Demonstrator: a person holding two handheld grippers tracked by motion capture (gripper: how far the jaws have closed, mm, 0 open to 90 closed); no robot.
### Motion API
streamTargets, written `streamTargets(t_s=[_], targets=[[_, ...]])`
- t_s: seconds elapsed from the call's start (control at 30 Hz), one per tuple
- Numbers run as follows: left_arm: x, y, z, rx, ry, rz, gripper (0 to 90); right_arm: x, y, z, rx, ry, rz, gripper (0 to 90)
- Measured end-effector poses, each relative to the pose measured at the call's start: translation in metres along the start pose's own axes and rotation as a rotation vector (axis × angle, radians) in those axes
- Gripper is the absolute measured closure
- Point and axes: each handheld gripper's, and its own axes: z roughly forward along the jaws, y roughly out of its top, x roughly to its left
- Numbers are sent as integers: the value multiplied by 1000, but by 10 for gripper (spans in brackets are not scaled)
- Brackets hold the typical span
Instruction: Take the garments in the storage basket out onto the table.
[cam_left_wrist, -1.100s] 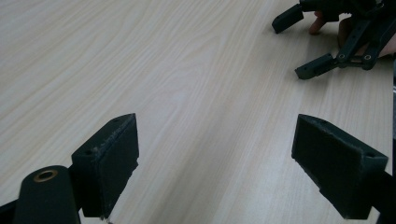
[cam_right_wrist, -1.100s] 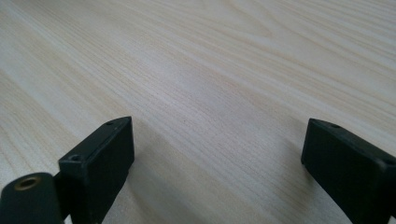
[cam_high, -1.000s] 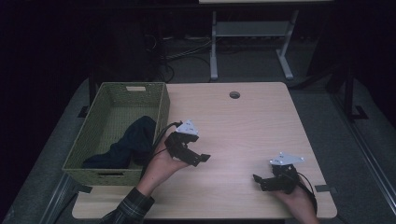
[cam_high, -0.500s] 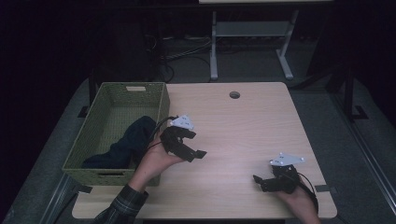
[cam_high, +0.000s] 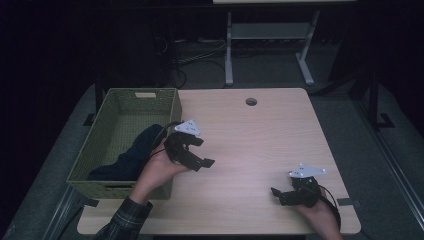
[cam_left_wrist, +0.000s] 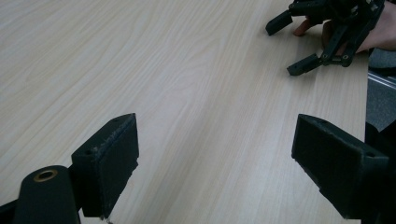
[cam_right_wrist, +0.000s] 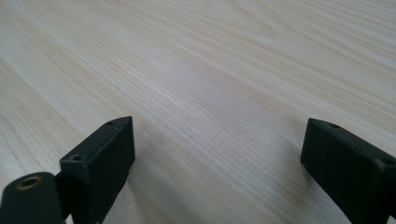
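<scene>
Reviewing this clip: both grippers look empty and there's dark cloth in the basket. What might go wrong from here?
1. The left gripper, jaws open, hovers beside the green basket; reaching for the dark cloth might knock its near wall.
2. The left gripper's cable loops over the basket's edge and may catch on the wall.
3. The right gripper, also open, sits low near the table front edge; a careless pull back might slip it off.

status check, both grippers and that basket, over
Left gripper open, empty, beside the basket. Right gripper open, empty, low near the table's front edge. Dark cloth in the basket. Nothing between grippers.
</scene>
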Motion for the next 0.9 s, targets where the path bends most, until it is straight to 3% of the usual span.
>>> streamTargets(t_s=[0.9], targets=[[11, -6, -33, 30, 34, -9, 145, 0, 0, 0, -1, 1, -1, 97]])
